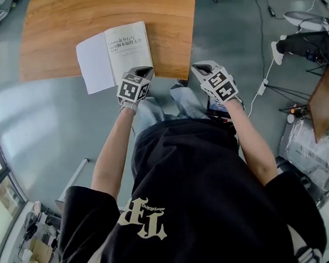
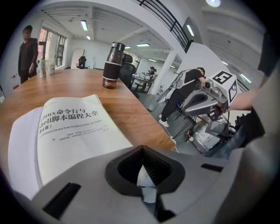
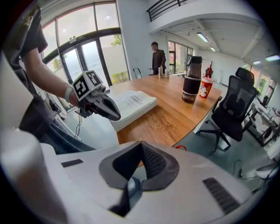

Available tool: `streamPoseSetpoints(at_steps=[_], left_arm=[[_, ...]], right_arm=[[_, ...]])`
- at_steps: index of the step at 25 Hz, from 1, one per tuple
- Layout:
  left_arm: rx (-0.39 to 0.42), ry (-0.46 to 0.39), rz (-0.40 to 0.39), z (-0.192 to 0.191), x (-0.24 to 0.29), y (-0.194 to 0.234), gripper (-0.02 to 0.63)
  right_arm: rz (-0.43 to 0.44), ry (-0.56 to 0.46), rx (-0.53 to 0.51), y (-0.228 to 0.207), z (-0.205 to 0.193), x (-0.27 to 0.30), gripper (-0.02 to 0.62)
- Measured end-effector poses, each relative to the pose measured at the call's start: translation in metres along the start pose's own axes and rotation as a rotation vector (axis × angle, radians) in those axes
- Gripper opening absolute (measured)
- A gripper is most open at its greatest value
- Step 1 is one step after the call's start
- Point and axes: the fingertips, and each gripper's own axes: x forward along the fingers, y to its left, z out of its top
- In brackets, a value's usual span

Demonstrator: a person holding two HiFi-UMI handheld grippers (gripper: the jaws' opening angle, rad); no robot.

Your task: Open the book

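The white book (image 1: 116, 55) lies open on the wooden table (image 1: 88, 20) near its front edge. Its cover is folded out to the left and the printed title page (image 2: 74, 127) faces up. My left gripper (image 1: 143, 72) is shut with nothing in it, its tip at the book's near right corner. In the left gripper view the jaws (image 2: 141, 148) meet just short of the page. My right gripper (image 1: 200, 68) is also shut and empty, hanging off the table's front edge to the right of the book (image 3: 131, 103). The right gripper view shows the left gripper (image 3: 114, 115) beside the book.
A dark bottle (image 3: 191, 85) and a red cup (image 3: 204, 93) stand further along the table. An office chair (image 3: 234, 109) sits beside it. A person (image 2: 27, 52) stands at the far end. Cables and a power strip (image 1: 263, 86) lie on the floor at right.
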Motion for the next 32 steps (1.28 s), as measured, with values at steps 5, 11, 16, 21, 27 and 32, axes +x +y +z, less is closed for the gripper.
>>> streamPoseSetpoints(at_steps=[5,11,16,21,27,32], left_arm=[[0.006,0.034,0.009,-0.004,0.008,0.002,0.005],[0.041,0.073,0.033,-0.011,0.006,0.007,0.005],[0.093,0.103,0.103,-0.015,-0.002,0.018,0.005],[0.052,0.119,0.180,-0.024,-0.019,0.041,0.005],[-0.019,0.093,0.243,-0.027,-0.051,0.059,0.005],[-0.048,0.089,0.276,-0.042,-0.072,0.082,0.005]], right_arm=[[0.004,0.022,0.004,0.001,-0.003,0.001,-0.014],[0.023,0.020,-0.012,0.009,0.002,0.005,-0.014],[0.037,0.018,-0.031,0.016,0.011,0.010,-0.014],[0.056,0.017,-0.055,0.021,0.018,0.018,-0.014],[0.091,0.020,-0.084,0.038,0.029,0.029,-0.014],[0.120,0.016,-0.117,0.053,0.046,0.048,-0.014]])
